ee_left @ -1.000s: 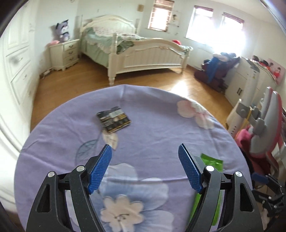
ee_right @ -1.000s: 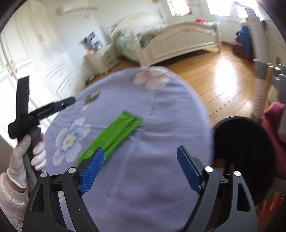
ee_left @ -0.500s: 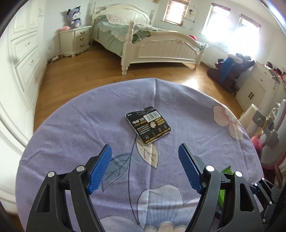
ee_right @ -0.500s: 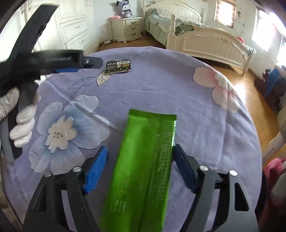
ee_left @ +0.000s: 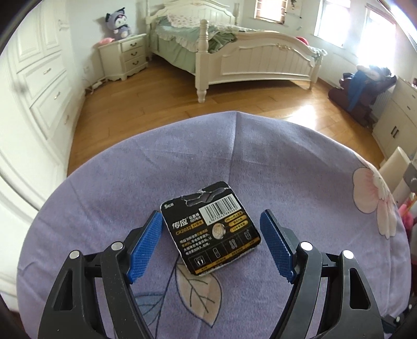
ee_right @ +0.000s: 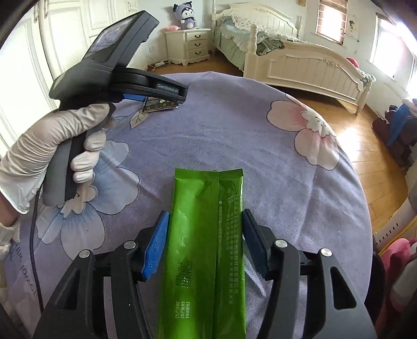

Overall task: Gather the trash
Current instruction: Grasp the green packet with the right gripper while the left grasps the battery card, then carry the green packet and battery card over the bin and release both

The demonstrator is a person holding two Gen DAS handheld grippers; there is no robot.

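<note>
My right gripper is closing on the green wrapper lying nearest me on the purple tablecloth. Beyond the wrapper, my left gripper straddles the black battery card, jaws closing slightly, pads apart.

Daylight floods in through the windows at the far wall, blown out to white and throwing glare across the wooden floor. Both views are bright and sharp at centre. Fisheye distortion bends the edges, with dark vignetting in the corners.
</note>
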